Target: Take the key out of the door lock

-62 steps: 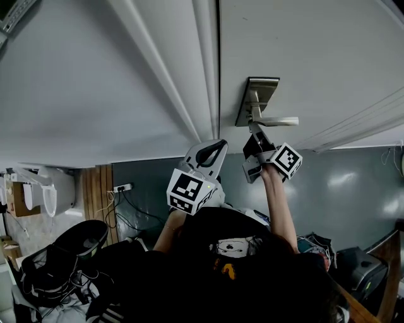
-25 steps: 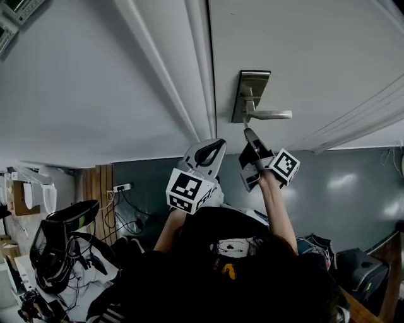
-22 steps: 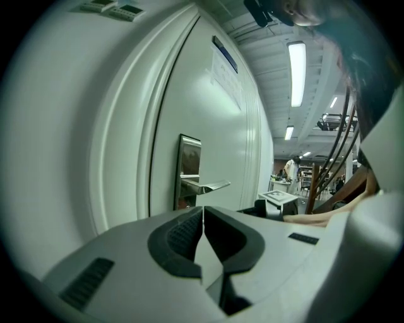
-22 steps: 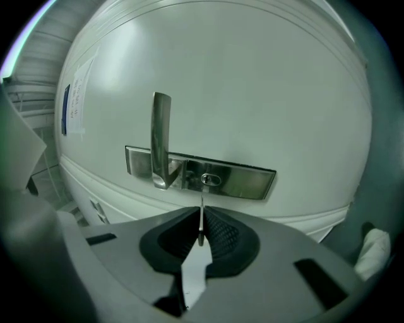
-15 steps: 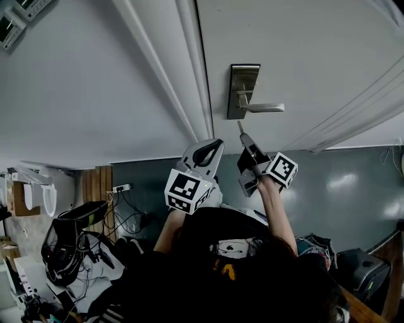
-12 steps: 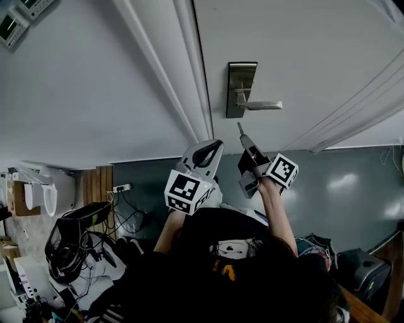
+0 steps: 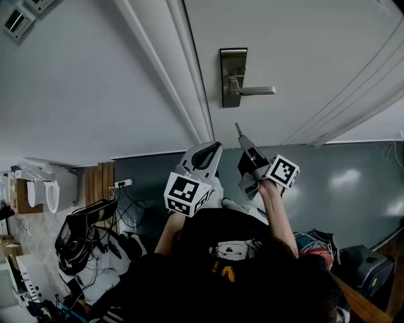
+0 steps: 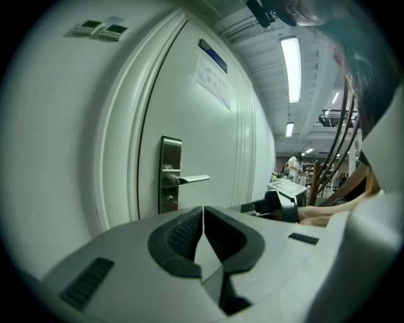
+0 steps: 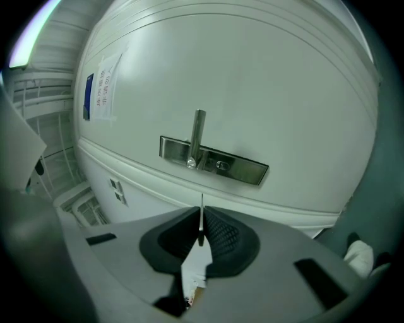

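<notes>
The steel lock plate [image 7: 233, 77] with its lever handle [image 7: 255, 91] sits on the white door. My right gripper [image 7: 245, 144] hangs a short way in front of it, shut on a thin metal key [image 7: 238, 129] whose blade points at the door. In the right gripper view the key [image 9: 201, 217] stands edge-on between the pads, clear of the empty keyhole [image 9: 221, 166] in the lock plate [image 9: 214, 161]. My left gripper [image 7: 211, 150] is shut with nothing in it, beside the right one. From the left gripper [image 8: 203, 221] the lock plate [image 8: 169, 173] shows farther off.
The door frame [image 7: 189, 76] runs left of the lock. Two wall control panels [image 7: 25, 12] are at the far upper left. A paper notice [image 8: 211, 69] hangs on the door. Cables and a black bag [image 7: 88, 230] lie on the floor at the left.
The right gripper, which was up against the lock under the handle, has drawn back from the door with the key in its jaws. The left gripper has kept its place.
</notes>
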`<state>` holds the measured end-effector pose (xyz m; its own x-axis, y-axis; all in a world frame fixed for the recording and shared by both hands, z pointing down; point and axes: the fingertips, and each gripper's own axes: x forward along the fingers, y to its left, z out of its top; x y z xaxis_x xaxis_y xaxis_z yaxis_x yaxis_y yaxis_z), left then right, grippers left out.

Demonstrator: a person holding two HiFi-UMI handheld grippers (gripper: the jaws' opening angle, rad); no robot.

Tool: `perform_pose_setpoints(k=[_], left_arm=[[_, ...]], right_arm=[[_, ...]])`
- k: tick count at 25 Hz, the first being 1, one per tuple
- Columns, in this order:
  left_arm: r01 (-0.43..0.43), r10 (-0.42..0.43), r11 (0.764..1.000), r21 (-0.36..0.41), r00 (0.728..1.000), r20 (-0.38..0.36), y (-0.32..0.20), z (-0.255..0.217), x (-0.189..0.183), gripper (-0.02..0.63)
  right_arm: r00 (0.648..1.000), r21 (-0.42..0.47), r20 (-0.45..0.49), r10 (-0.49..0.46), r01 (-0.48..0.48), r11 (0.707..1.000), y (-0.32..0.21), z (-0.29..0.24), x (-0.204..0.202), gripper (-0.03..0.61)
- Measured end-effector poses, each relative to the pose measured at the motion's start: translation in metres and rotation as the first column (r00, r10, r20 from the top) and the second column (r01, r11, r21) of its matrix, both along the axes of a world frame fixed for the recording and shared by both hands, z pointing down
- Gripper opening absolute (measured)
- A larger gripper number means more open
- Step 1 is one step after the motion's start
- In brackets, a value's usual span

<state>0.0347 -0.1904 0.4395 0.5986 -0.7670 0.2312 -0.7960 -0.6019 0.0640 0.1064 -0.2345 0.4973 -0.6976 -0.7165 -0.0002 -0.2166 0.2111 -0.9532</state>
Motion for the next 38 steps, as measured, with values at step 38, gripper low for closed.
perform_pose_setpoints(k=[38], left_arm=[[0.011,-0.011,0.999,-0.034,1.000,-0.005,0.101,0.009,-0.055,0.009]], right_arm=[[0.995,0.038,-0.085,-0.054,0.058,0.998,0.108,-0.010,-0.057,0.021]])
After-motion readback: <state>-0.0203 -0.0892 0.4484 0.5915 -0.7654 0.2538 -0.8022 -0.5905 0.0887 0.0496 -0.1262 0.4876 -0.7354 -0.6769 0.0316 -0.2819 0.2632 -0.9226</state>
